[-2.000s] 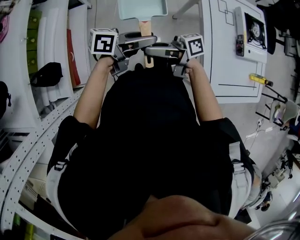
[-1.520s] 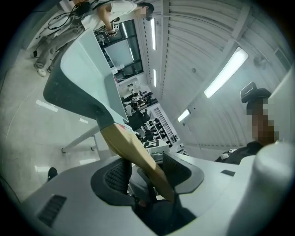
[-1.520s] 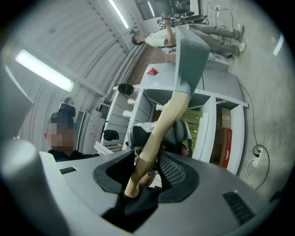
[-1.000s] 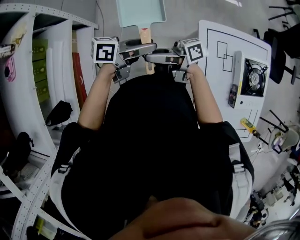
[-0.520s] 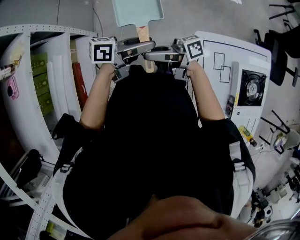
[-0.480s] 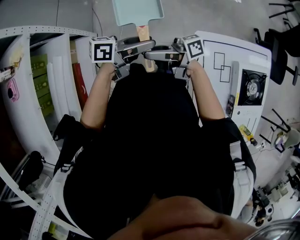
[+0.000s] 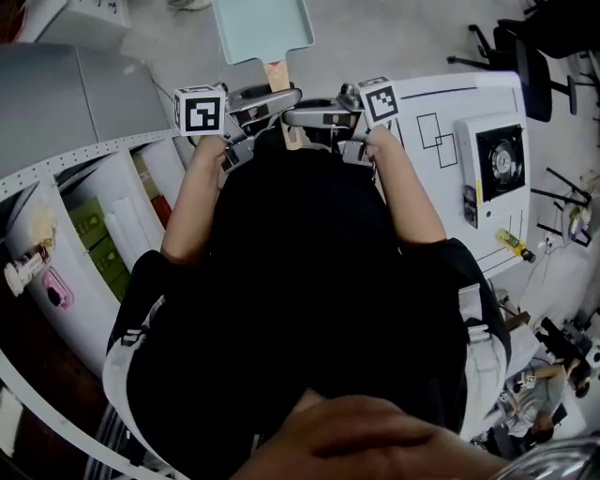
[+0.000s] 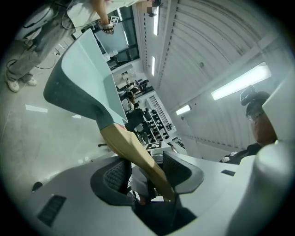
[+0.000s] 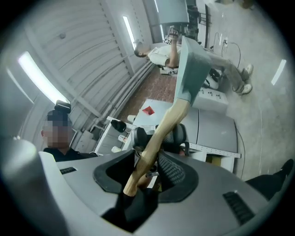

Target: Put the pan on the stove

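A pale mint rectangular pan [image 7: 261, 28] with a wooden handle [image 7: 277, 80] hangs in the air in front of me, above the grey floor. My left gripper [image 7: 272, 98] and right gripper [image 7: 300, 114] meet tip to tip on that handle from either side. In the left gripper view the handle [image 8: 133, 152] runs between the jaws of the left gripper [image 8: 145, 168] up to the pan [image 8: 85, 78]. The right gripper view shows the same, with the handle [image 9: 161, 129] in the right gripper [image 9: 154, 166]. The stove [image 7: 497, 159], white with a black burner, sits on the white table [image 7: 441, 197] to the right, well apart from the pan.
White curved shelving [image 7: 112, 216] with packets stands at the left, a grey cabinet [image 7: 56, 103] behind it. A yellow tool [image 7: 514, 242] lies on the table near the stove. Black chairs [image 7: 525, 47] stand beyond the table. Other people stand in the background.
The whole view has swung: the shelving has slid down and left, and the table with the stove has come up beside my right arm. Both grippers kept hold of the pan's handle.
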